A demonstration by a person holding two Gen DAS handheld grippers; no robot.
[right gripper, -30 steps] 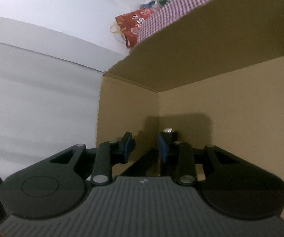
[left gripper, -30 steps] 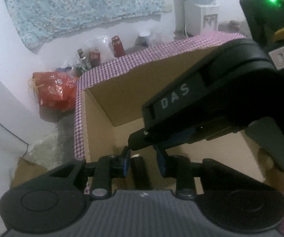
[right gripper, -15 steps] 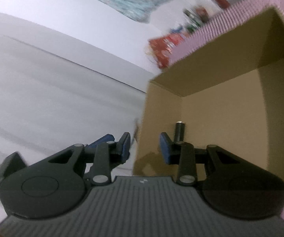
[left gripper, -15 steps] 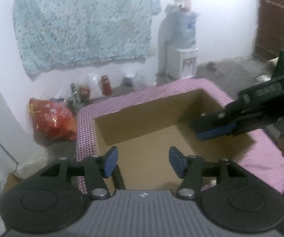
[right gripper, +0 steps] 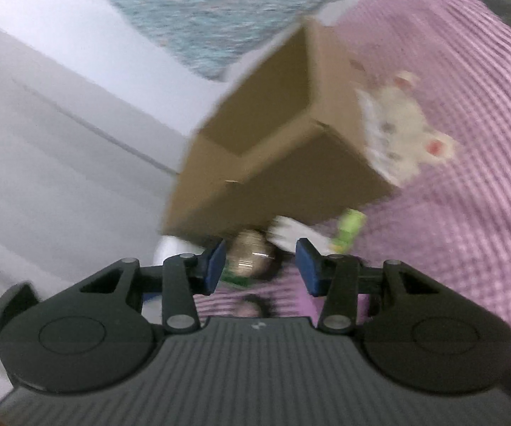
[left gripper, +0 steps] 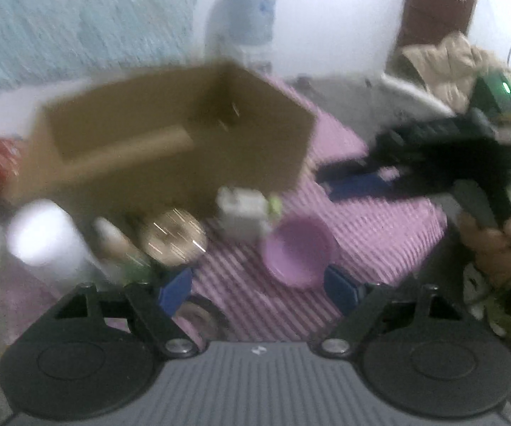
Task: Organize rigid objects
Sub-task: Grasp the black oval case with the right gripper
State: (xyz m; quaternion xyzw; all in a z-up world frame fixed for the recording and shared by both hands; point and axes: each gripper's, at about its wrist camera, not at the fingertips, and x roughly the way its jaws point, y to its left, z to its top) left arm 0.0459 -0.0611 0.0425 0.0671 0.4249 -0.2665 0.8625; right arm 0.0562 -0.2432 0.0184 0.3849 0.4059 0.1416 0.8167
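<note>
- Cardboard box [left gripper: 170, 142]: open-topped, brown, standing on the pink-checked cloth [left gripper: 379, 220] that covers the desk; it lies ahead of both sets of jaws and slightly left of the left pair. Its contents cannot be made out through the blur.
- Pink bowl [left gripper: 296, 252]: on the cloth just ahead of the left jaws, nearer their right finger, apart from both.
- White container with a green cap [left gripper: 245, 213]: ahead of the bowl, at the foot of the box's near wall.
- Round metallic lid or tin [left gripper: 174, 238]: beside the white container, ahead of the left finger of the left jaws; in the right wrist view it sits just beyond the right jaws, between their tips.
- White cylinder [left gripper: 42, 238]: far left of the left jaws, near the box corner; blurred.
- Left gripper [left gripper: 259, 289]: jaws wide and opening, nothing between the blue pads.
- Right gripper [right gripper: 261, 266]: jaws partly apart and opening, nothing pressed between them; in the left wrist view it hangs to the right, held by a hand [left gripper: 496, 241].
- White sticker with a rabbit figure [right gripper: 401, 127]: on the box's right outer wall.
- Patterned blue fabric [left gripper: 78, 25]: on the wall behind the box.
</note>
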